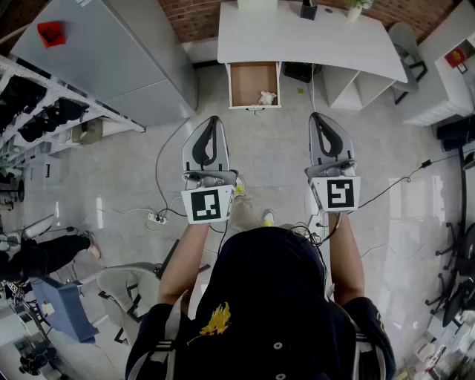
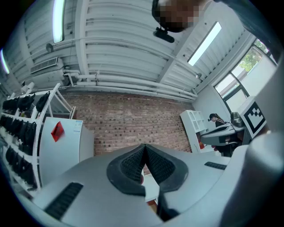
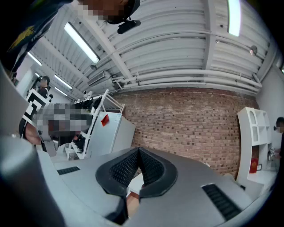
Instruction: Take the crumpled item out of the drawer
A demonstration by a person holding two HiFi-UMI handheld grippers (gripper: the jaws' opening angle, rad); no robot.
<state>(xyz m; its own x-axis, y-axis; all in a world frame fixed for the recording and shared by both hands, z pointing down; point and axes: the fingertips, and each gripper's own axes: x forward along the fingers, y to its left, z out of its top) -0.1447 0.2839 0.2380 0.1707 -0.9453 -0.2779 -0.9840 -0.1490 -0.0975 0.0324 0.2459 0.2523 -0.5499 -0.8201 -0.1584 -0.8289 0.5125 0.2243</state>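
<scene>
White crumpled item [image 1: 266,97], front right corner, open wooden drawer [image 1: 253,83]

head cam: high, steep down | left gripper [image 2: 145,148] / right gripper [image 3: 138,151] cams: fwd | shared: brick wall [image 2: 133,126]

This is looking like an office-cum-lab: a white desk [image 1: 297,37] is standing at the far brick wall [image 1: 193,18], office chairs [image 1: 460,274] are crowding the right, cables [image 1: 156,178] are trailing over the floor [image 1: 282,141] (bare pipes [image 2: 133,82] are running overhead).
</scene>
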